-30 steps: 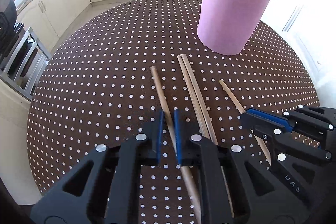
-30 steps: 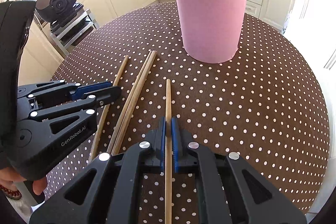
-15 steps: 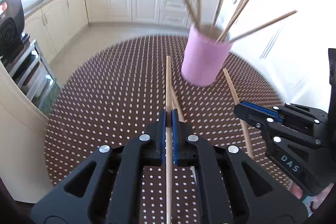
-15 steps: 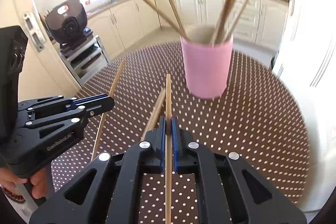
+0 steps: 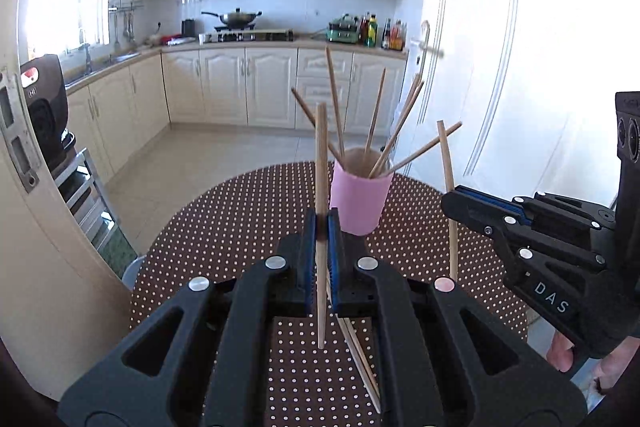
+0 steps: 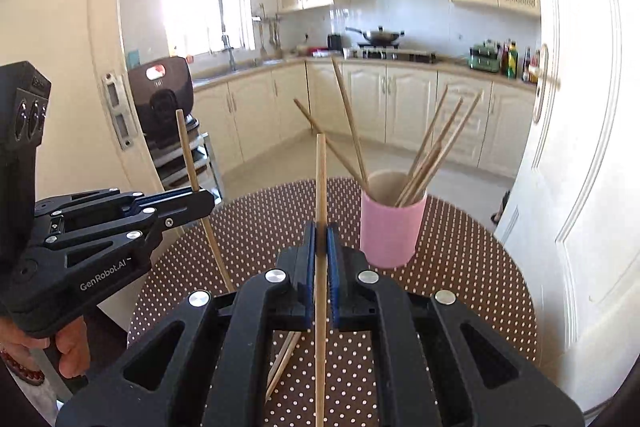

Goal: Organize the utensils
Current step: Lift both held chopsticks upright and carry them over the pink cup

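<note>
My left gripper [image 5: 321, 223] fingers clamp one chopstick [image 5: 321, 155] upright, my right gripper [image 6: 321, 239] fingers clamp another chopstick [image 6: 320, 187], both above the dotted surface [image 5: 240, 227] near the pink cup [image 5: 358, 201]; a pair of chopsticks [image 5: 356, 351] lies flat below.

We see the cup [image 5: 360, 201] standing on the worktop [image 5: 224, 227], toward its far side, with several chopsticks [image 5: 374, 117] standing in it. Two loose chopsticks [image 5: 360, 359] lie together on the worktop nearer us. The left hand-held gripper [image 5: 321, 227] and right hand-held gripper [image 6: 321, 235] each hold one chopstick upright above the worktop, before the cup.
</note>
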### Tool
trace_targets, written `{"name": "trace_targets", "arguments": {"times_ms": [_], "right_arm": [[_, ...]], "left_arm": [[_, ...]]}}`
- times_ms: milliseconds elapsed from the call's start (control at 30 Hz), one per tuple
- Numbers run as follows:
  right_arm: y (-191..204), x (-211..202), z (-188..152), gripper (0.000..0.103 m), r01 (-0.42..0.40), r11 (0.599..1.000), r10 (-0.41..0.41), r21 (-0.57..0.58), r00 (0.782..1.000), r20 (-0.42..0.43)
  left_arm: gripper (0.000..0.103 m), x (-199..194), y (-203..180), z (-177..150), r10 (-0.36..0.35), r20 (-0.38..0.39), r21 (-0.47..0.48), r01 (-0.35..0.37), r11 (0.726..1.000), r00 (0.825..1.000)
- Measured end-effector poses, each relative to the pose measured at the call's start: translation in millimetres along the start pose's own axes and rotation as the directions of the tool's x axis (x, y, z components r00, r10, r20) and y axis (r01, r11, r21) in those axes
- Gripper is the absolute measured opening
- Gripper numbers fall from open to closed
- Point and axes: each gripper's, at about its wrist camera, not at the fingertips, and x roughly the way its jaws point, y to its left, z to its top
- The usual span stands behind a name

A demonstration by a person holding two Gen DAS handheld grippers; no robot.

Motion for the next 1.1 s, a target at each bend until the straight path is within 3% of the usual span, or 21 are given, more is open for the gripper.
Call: {"name": "trace_targets", "arguments": {"times_ms": [233, 633, 833, 1000, 1100], "right_arm": [[-4, -19, 18, 0.005, -0.011, 1.0, 0.009, 0.011, 0.99, 0.139], [-20, -22, 37, 0.005, -0.014, 1.0, 0.009, 0.017, 0.97, 0.245], [-32, -29, 53, 0.005, -0.022, 0.999, 0.009, 0.033, 0.93, 0.369], [-40, -32, 64, 0.005, 0.017, 1.0, -0.026, 0.023, 0.865, 0.501], [-52, -29, 70, 0.005, 0.035, 0.998, -0.062, 0.06, 0.838, 0.542]], "left_arm": [[0.006, -13, -7, 14, -0.021, 0.077, -0.006, 0.022, 1.0, 0.997], [0.006, -16, -24, 47, -0.064, 0.158, 0.013, 0.063, 0.998, 0.985], [0.006, -13, -28, 63, -0.071, 0.239, 0.018, 0.069, 0.997, 0.968], [0.006, -3, -30, 77, -0.069, 0.311, 0.018, 0.066, 0.998, 0.948], [0.006, 10, -31, 86, -0.062, 0.318, 0.012, 0.061, 0.998, 0.946]]}}
